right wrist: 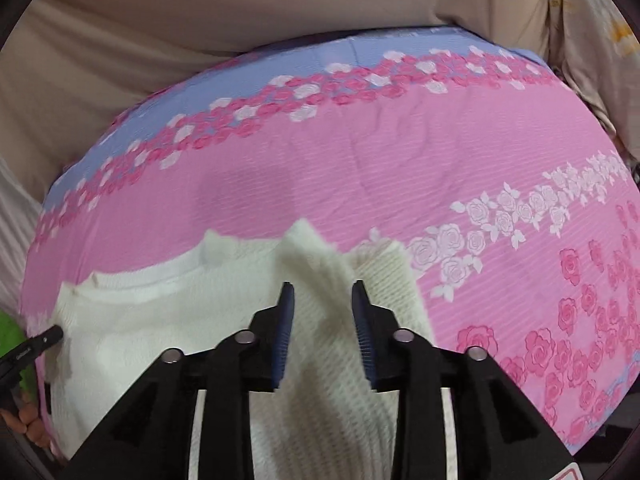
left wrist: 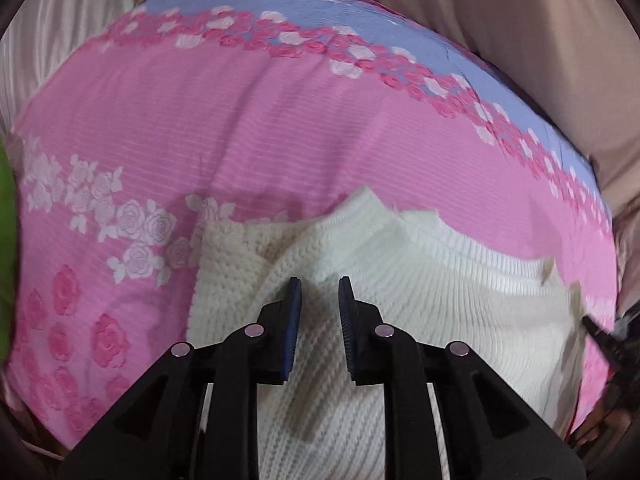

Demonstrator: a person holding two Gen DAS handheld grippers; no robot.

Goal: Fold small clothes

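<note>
Above the white knit sweater (left wrist: 400, 312), L tongs (left wrist: 320, 292) sit w/ jaws a little apart, nothing between the blue pads, knit visible through the gap. They point steeply down at the garment's upper part, near the neckline. R tongs (right wrist: 323, 296) likewise over the sweater (right wrist: 168, 320), jaws spread somewhat wider than L, no fabric pinched; a raised ridge of knit shows in the gap below, can't tell if it touches the pads. No earlier pic given, so only the current stance noted.

Sweater lies on a pink floral sheet (left wrist: 240, 140), cream/white, ribbed body, chunkier knit on the folded-in part at the side. In the R wrist view a sleeve or side panel (right wrist: 384, 272) is folded over the body, its edge running toward the white rose print. Collar edge bumpy, pointing away from the cameras.

Each tong's tip shows in the other's view: R tongs at the right edge of L wrist view, just beside the sweater hem; L tongs at the left edge of R wrist view, w/ fingers (right wrist: 32, 428) of a hand below.

Sheet has a lilac band (right wrist: 280, 68) w/ pink roses at the far side. Beige fabric (right wrist: 200, 20) beyond. Green patch (left wrist: 6, 220) at the L view's left edge.
</note>
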